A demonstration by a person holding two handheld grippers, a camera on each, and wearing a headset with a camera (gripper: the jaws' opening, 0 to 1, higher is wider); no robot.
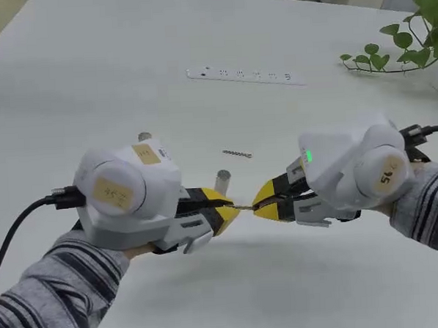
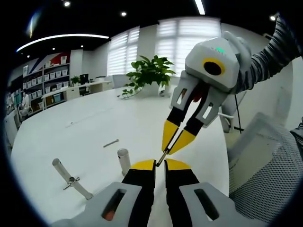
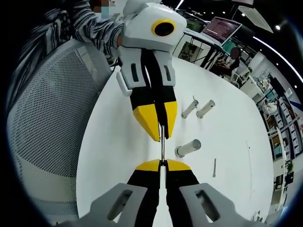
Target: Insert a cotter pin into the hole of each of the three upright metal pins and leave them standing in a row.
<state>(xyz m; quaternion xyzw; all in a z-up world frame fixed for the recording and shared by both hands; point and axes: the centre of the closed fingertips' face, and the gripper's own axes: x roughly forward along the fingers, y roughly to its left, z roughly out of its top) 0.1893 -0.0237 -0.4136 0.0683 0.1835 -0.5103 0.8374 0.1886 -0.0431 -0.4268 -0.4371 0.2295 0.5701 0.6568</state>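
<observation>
The left gripper [image 2: 160, 164] and the right gripper [image 3: 162, 163] are held tip to tip above the table [image 1: 89, 68]. Each is pressed together on one end of the same cotter pin [image 3: 162, 149], which is carried between them in the air, clear of the surface. The nearest metal pin [image 1: 222, 181] is seen standing upright just behind the meeting tips; its hole cannot be made out. Two further metal pins [image 3: 207, 108] are set close together farther off. One of them appears to have a cotter pin through it already, though this cannot be told for certain. A loose cotter pin [image 1: 237, 154] is left lying flat on the table beyond the nearest metal pin.

The step in hand is judged to be a re-gripping of the cotter pin before it is inserted. To be done well, the cotter pin should be kept by one end in a single gripper, so that the legs are left free and pointing forward. The other hold should be let go only once the first is firm, since so thin a piece is easily dropped or twisted. The legs should then be lined up level with the hole and eased in gently, as a sideways shove could be expected to topple the nearest metal pin.
</observation>
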